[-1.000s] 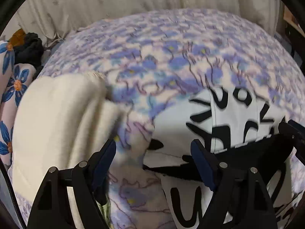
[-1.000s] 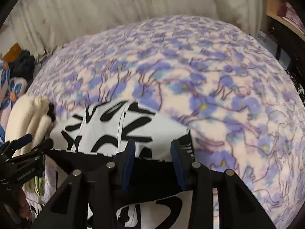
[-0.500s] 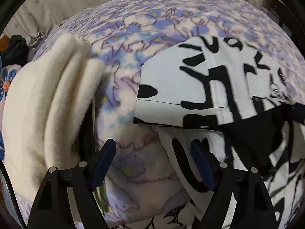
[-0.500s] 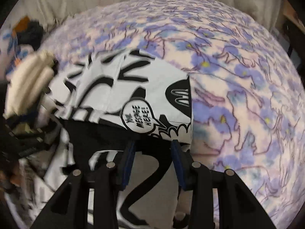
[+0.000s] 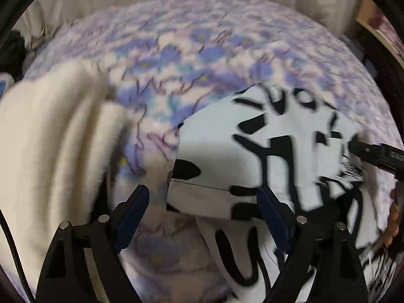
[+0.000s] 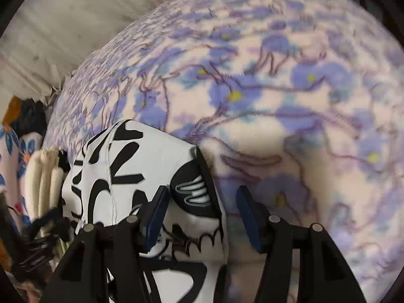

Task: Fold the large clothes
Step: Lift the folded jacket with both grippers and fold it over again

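Left gripper with jaws spread wide and opening further, nothing pinched; corner of black-and-white printed garment lying between and beyond fingers, untouched by pads. Right gripper at about half spread, jaws opening, garment edge sitting between fingers but free of pads

Garment resting on purple floral blanket, upper layer turned over lower layer, fold edge running from 9 to 3 o'clock in left wrist view; in right wrist view, folded corner at 9 o'clock of frame centre, blanket filling 12 to 4 o'clock. Cream folded fleece at 9 o'clock in left view, just beside garment, apart from both grippers. Dark clothes and floral fabric piled at far 9 o'clock in right view

Compared with one second ago: right jaws then narrowly closed on dark hem, now parted and released; both grippers lower and tipped more steeply toward bed; top layer now laid flat

Judged meaning: one fold just completed and let go, cloth lying unheld; regrasp needed for next fold, further folds probably remaining
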